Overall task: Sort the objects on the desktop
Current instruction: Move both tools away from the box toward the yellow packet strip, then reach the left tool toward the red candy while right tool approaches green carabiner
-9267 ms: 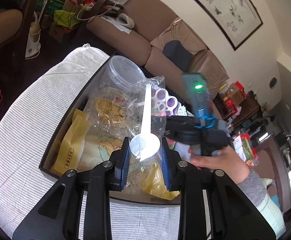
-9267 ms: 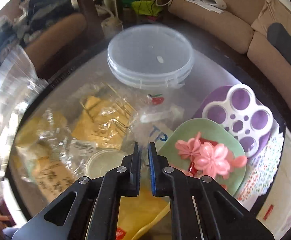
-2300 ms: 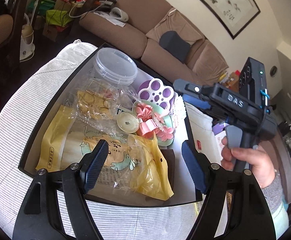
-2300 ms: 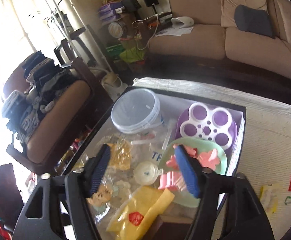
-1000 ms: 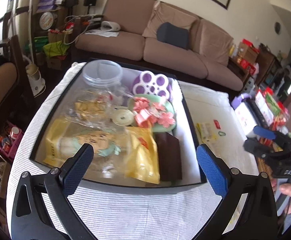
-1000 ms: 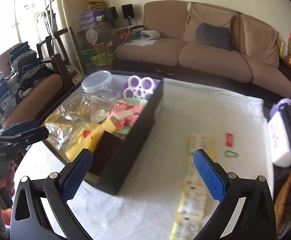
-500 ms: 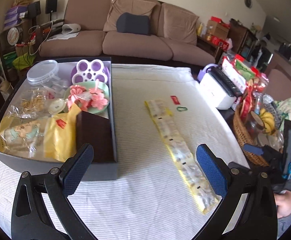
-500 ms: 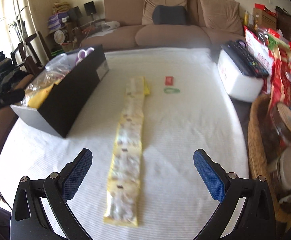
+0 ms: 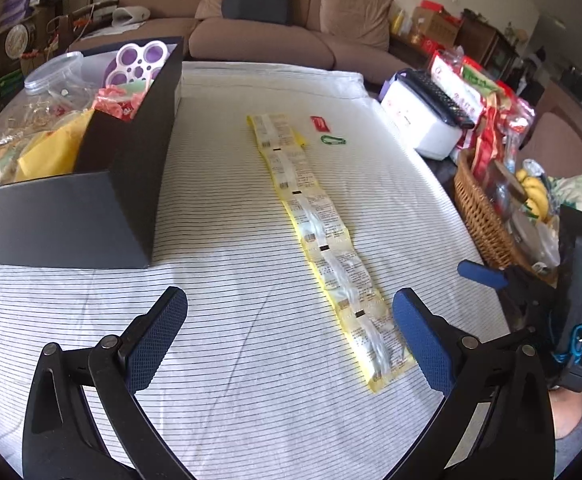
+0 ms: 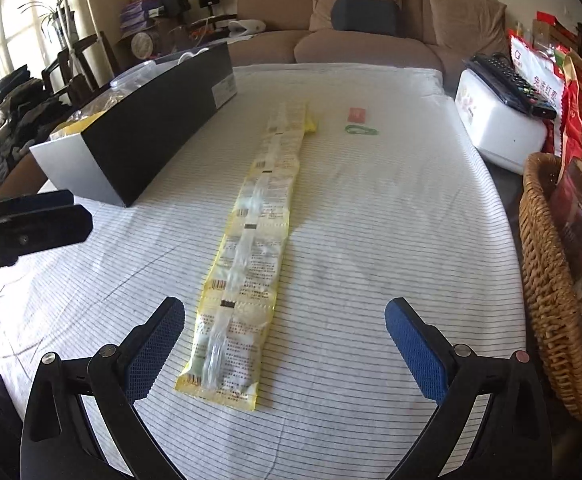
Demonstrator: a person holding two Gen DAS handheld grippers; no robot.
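A long yellow strip of sachets [image 9: 323,236] lies lengthwise on the striped tablecloth; it also shows in the right wrist view [image 10: 251,240]. A small red packet [image 9: 320,123] and a green clip [image 9: 333,140] lie beyond its far end. A black box [image 9: 91,200] at the left holds yellow bags, pink flowers, a purple tray and a clear tub. My left gripper [image 9: 287,340] is open and empty above the cloth, just left of the strip's near end. My right gripper [image 10: 285,346] is open and empty over the strip's near end.
A wicker basket [image 10: 547,264] with jars and bananas stands at the table's right edge. A white box with a remote on it [image 10: 499,120] sits at the back right beside red snack bags. A brown sofa runs behind the table.
Both grippers have pulled back from the box and lowered toward the cloth near the strip's near end. Both stay wide open.
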